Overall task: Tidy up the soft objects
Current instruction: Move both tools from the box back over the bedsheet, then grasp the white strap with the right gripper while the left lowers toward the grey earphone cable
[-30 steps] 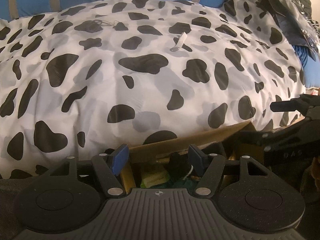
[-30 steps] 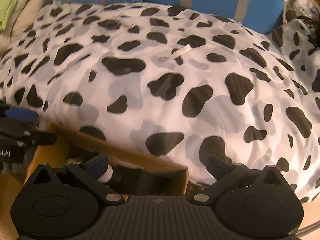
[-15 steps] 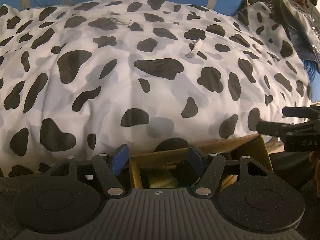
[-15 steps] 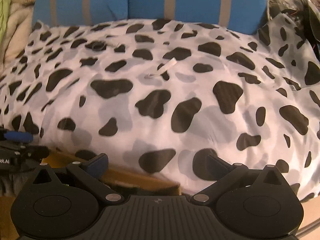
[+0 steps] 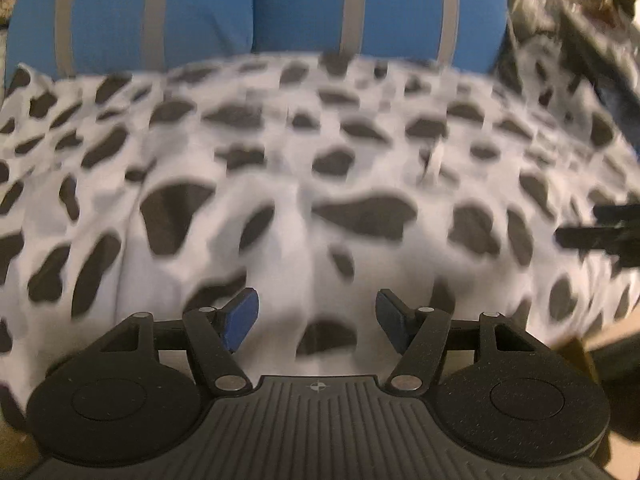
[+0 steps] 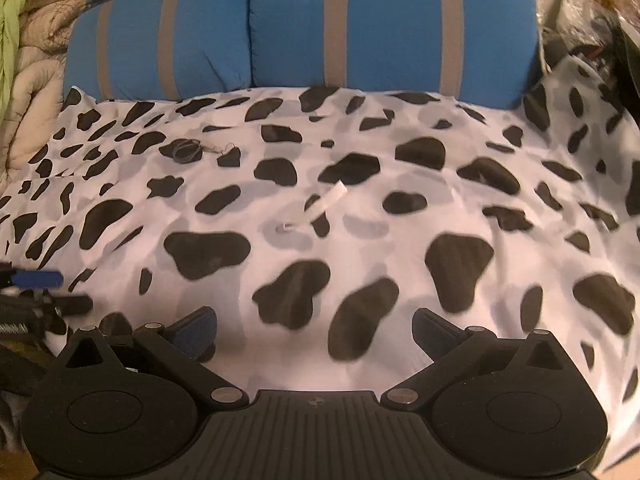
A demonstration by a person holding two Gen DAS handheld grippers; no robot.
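Across the bed: cow-print duvet fills both views; blue striped pillows lie along its far edge.
Left tongs: blue pads parted, nothing between them, hovering over the duvet; view blurred.
Right tongs: spread wide, empty, above the duvet.
Small items: white strip and a dark ring with cord lie on the duvet, well apart.
Change: the cardboard box that sat beneath both tongs a second ago has dropped almost out of sight; only a brown corner shows at the left view's lower right. Pillows now fill the top.
Quilts: beige and green folds at far left.
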